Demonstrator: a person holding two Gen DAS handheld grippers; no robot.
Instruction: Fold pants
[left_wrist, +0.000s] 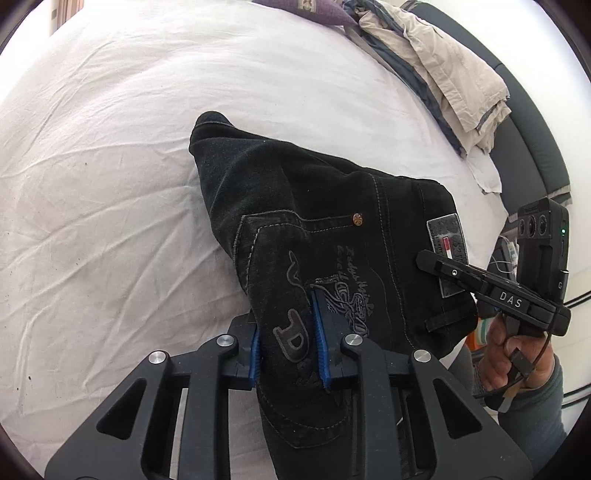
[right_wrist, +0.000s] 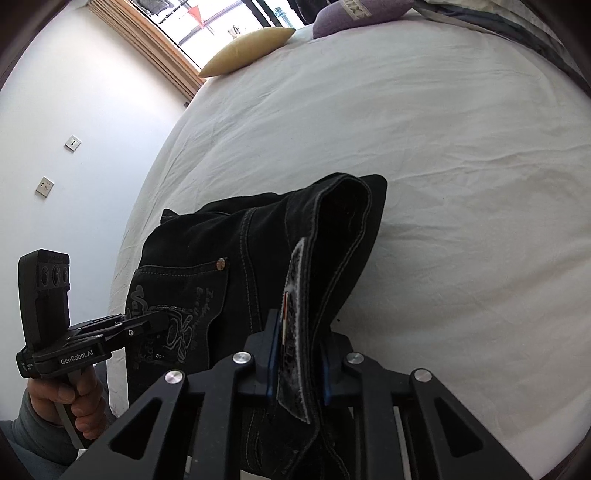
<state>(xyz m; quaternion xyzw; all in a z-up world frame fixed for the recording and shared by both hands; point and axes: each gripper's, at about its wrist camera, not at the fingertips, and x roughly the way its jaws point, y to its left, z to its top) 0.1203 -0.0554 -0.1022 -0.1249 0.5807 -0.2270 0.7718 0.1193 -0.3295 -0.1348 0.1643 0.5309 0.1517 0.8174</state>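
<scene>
Black denim pants (left_wrist: 314, 221) lie bunched on the white bed sheet (left_wrist: 110, 184), back pocket with embroidery facing up. My left gripper (left_wrist: 286, 332) is shut on the pocket area near the waist, blue pads pinching the cloth. My right gripper (right_wrist: 297, 354) is shut on the waistband by the brand patch (right_wrist: 295, 314); it also shows in the left wrist view (left_wrist: 443, 267) at the pants' right edge. In the right wrist view the pants (right_wrist: 229, 258) hang partly lifted, and my left gripper (right_wrist: 155, 323) holds them at the left.
A beige and grey pile of clothes (left_wrist: 443, 66) lies at the bed's far right. A purple cushion (right_wrist: 354, 14) and a yellow cushion (right_wrist: 247, 48) sit at the head of the bed. A white wall with sockets (right_wrist: 73, 142) is to the left.
</scene>
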